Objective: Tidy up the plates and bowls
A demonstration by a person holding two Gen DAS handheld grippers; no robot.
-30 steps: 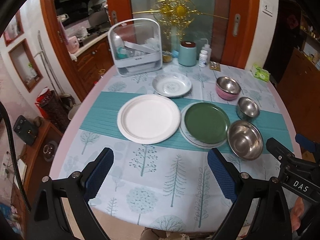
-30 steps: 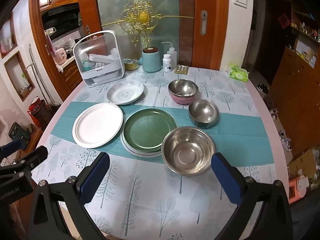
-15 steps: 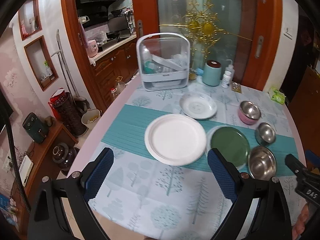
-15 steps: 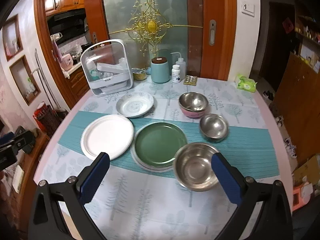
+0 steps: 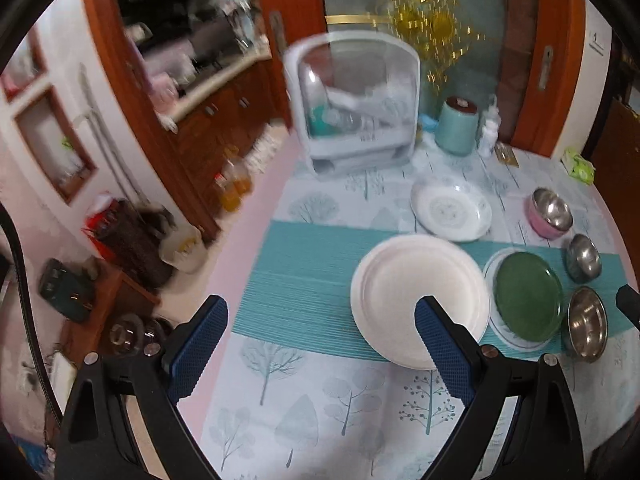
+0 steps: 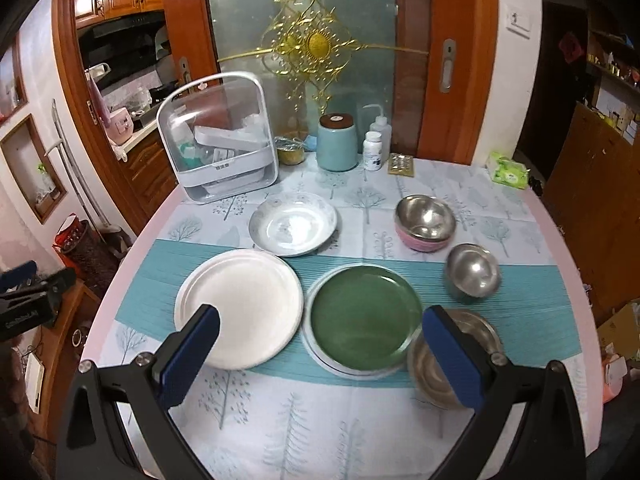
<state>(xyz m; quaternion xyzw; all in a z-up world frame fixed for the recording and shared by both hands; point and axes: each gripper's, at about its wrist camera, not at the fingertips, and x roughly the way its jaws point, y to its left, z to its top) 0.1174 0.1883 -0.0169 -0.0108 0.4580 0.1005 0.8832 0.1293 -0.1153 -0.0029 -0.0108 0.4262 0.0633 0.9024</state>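
A white plate (image 6: 240, 308) lies on the teal runner, and beside it a green plate (image 6: 364, 316) rests on a pale plate. Behind them sits a patterned dish (image 6: 294, 224). To the right are a pink bowl (image 6: 425, 222), a small steel bowl (image 6: 474, 274) and a large steel bowl (image 6: 452, 360), the last partly behind my right finger. My right gripper (image 6: 320, 320) hovers open and empty over the near plates. My left gripper (image 5: 320, 308) is open and empty, left of the white plate (image 5: 416, 300) and the green plate (image 5: 528, 300); its view is blurred.
A clear-lidded white dish rack (image 6: 222, 148) stands at the table's back left. Next to it are a teal canister (image 6: 337, 142), bottles (image 6: 374, 150) and a green tissue pack (image 6: 509, 170). The round table's left edge (image 5: 256, 216) drops to the floor and wooden cabinets.
The left gripper has swung left, so the plates now sit at the right of its blurred view. The right gripper has drawn closer to the plates. No dish has moved.
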